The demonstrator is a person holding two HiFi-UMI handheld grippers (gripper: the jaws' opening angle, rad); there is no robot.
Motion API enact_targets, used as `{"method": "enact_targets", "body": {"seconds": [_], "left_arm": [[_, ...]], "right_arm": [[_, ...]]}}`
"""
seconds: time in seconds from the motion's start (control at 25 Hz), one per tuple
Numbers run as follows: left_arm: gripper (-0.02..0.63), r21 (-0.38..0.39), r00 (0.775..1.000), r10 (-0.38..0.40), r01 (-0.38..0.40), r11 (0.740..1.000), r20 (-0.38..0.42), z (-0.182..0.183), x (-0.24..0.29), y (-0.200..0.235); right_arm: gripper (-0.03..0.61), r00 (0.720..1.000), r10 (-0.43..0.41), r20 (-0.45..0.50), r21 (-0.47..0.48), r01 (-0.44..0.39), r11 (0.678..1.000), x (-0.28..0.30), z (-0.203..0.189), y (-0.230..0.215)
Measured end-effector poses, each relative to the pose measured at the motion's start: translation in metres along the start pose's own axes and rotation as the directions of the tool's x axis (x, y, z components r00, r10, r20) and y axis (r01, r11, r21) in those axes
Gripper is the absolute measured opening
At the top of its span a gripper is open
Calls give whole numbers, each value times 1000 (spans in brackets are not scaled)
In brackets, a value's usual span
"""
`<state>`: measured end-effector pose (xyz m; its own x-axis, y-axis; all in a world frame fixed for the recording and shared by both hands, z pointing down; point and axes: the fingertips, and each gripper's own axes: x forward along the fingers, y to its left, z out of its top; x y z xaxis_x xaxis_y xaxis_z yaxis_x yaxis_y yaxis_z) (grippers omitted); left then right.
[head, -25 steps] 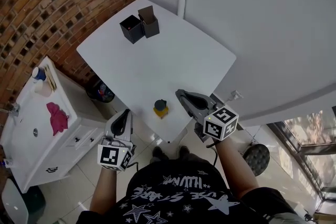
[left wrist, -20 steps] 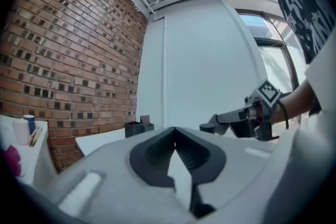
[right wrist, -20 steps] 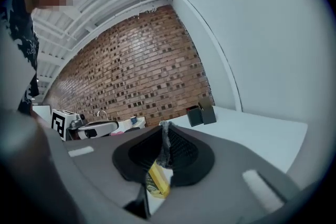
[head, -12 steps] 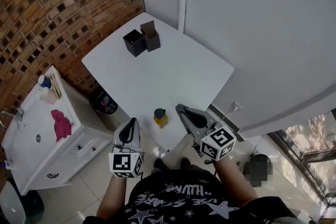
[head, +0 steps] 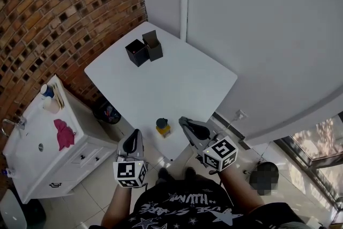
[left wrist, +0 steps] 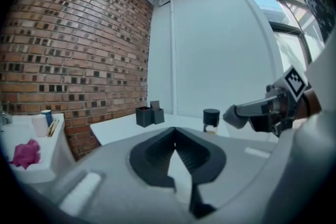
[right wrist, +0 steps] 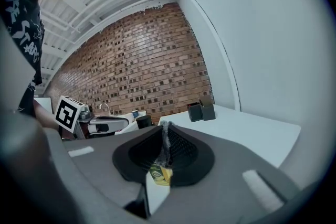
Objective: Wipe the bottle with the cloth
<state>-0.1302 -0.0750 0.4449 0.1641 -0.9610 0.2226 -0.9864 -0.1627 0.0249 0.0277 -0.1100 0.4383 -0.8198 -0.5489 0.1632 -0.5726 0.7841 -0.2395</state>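
A small bottle with a black cap and yellow label stands near the front edge of the white table. A pink cloth lies on the white cabinet at the left, far from both grippers. My left gripper is shut and empty, left of the bottle off the table's corner. My right gripper is shut just right of the bottle, not touching it. In the left gripper view the bottle stands ahead with the right gripper beside it. In the right gripper view the bottle's label shows below the closed jaws.
Two black boxes stand at the table's far corner by the brick wall. The white cabinet holds a sink, tap and cups. A dark bin sits on the tiled floor between cabinet and table. A white wall runs along the right.
The head view has shifted, so everything sits lower in the picture. Both grippers stay shut beside the bottle; the right one has drifted slightly nearer its level.
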Motion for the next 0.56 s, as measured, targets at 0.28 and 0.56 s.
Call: {"method": "enact_targets", "body": {"seconds": [0.28,0.56], "left_arm": [[3,32,1000,-8,8,999,-4,1,-1,-6],[3,-20,999,-37,38,999,5,1,-1,-18]], "right_arm": [[35,999,-31,13,-19,31,999,-2,1,-3],[35,999,-31,11,-9,31,999,-3,-1,-1]]}}
